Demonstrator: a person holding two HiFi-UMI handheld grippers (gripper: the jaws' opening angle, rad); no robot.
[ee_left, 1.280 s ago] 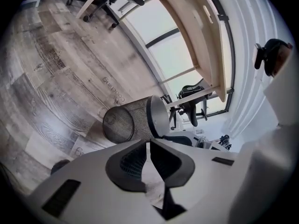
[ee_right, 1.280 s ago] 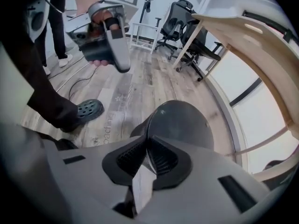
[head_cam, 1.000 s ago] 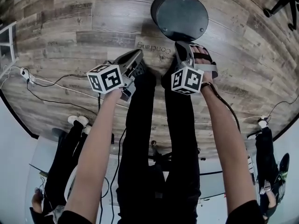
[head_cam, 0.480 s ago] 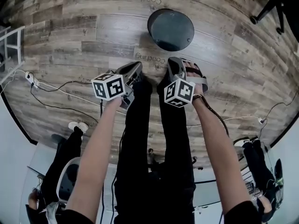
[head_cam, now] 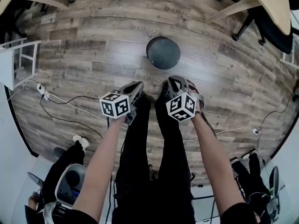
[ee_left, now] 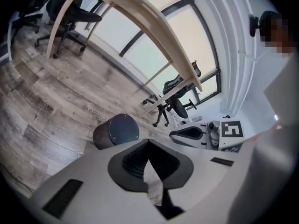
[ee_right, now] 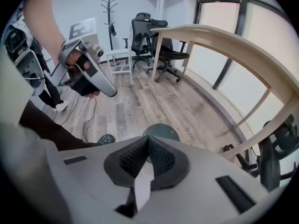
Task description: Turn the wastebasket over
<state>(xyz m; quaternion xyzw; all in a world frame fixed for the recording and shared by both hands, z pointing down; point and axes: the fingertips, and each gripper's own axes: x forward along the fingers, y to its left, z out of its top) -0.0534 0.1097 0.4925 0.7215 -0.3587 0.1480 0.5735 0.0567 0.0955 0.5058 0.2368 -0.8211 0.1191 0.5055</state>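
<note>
The wastebasket (head_cam: 163,52) is dark grey and round. It stands on the wood floor with its flat closed base facing up, just ahead of the person's feet. It also shows in the left gripper view (ee_left: 116,130) and in the right gripper view (ee_right: 161,131). My left gripper (head_cam: 138,85) is held above the floor, nearer than the basket and to its left, jaws shut with nothing between them. My right gripper (head_cam: 174,81) hangs beside it, above the near right of the basket, also shut and empty. Neither touches the basket.
A pale curved desk (head_cam: 275,6) with black office chairs (ee_right: 145,29) stands at the far right. A white rack (head_cam: 18,59) is at the left, and cables (head_cam: 60,99) trail over the floor. The person's legs (head_cam: 154,139) fill the middle. A coat stand (ee_right: 110,13) rises at the back.
Both grippers have lifted up and away from the wastebasket. The head view has pulled back from the floor, so the basket looks smaller and farther off.
</note>
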